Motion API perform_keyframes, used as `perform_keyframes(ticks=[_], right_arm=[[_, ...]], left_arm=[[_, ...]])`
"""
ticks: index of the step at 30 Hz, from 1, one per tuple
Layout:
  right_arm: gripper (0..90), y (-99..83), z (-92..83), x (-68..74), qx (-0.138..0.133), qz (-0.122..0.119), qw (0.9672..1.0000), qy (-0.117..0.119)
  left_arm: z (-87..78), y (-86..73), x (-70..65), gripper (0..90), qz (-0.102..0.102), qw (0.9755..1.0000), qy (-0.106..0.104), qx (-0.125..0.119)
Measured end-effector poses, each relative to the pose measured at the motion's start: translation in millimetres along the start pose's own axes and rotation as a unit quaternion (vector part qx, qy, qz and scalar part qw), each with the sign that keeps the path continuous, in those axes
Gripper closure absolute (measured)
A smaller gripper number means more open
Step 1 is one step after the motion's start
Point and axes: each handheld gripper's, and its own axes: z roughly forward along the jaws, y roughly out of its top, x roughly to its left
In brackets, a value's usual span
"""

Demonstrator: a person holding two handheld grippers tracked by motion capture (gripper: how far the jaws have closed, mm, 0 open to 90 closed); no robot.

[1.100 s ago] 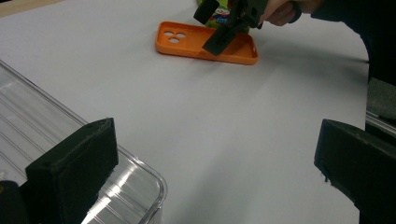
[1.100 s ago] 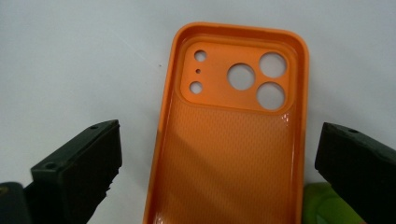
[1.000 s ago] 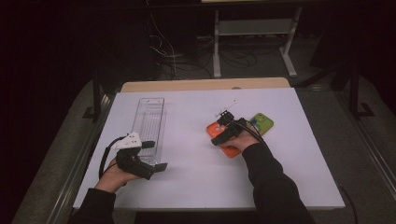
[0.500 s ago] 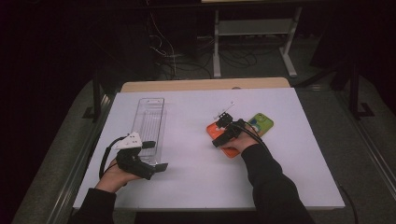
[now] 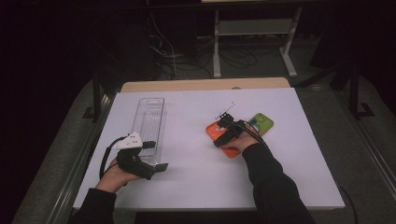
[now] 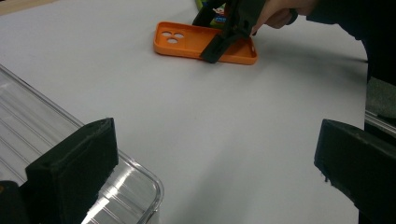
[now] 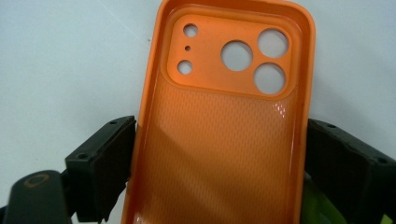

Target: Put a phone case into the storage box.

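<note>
Item: orange phone case point(image 7: 219, 121), lying open side up on the white table point(image 5: 187, 186), right of centre, nearer the far edge than the near one. A green phone case point(image 5: 261, 123) lies just beside it toward the right edge.

Tool, right: right gripper point(image 5: 223, 135), held over the orange case. Its jaws have just been closing and now straddle the case across its width, one at each long wall, right up against the walls. Whether the pads already press cannot be told.

Tool, left: left gripper point(image 5: 156, 165), jaws wide apart and holding nothing, resting near the left edge at the near end of a clear plastic tray point(image 5: 150, 119).

Step in hand, as judged: pinching the orange case by its side walls.

Handling note: the walls look soft and likely to bow inward. The pads point(image 7: 105, 163) should sit square and level on both rims, below the camera cut-outs, and close only to a firm hold. A skewed grip could twist the case or let it pop out on lifting.
</note>
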Motion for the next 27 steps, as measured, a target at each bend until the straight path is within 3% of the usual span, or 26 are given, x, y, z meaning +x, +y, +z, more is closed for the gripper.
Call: perform_keyframes(ticks=[17, 27], right_arm=[[13.9, 1.1, -0.6, 0.4, 0.003, 0.006, 1.0000, -0.003], [14.6, 5.3, -18.0, 5.3, -0.006, -0.020, 0.9998, 0.001]], left_arm=[[-0.1, -0.4, 0.5, 0.0, -0.002, 1.0000, 0.000, -0.001], [0.5, -0.7, 0.8, 0.0, -0.002, 1.0000, 0.000, 0.001]])
